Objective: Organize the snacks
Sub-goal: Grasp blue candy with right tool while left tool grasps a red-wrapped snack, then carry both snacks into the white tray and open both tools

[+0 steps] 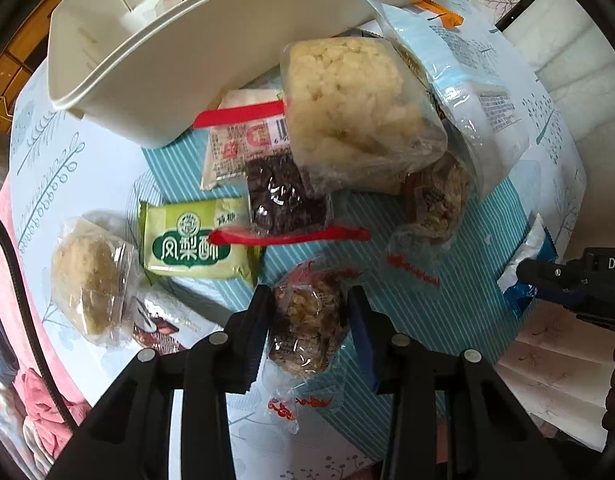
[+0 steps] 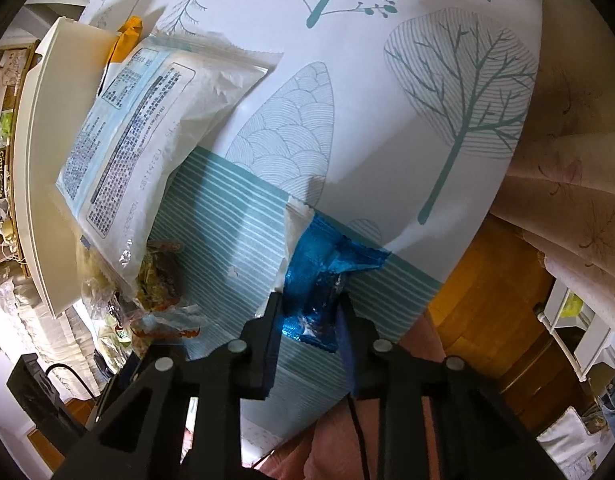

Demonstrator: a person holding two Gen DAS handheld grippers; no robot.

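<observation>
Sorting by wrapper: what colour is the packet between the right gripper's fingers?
Shiny blue with a white end, the packet shows best in the right wrist view.

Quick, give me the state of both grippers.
Left gripper: shut on a clear-wrapped nut snack.
Right gripper: shut on a blue foil packet.
</observation>
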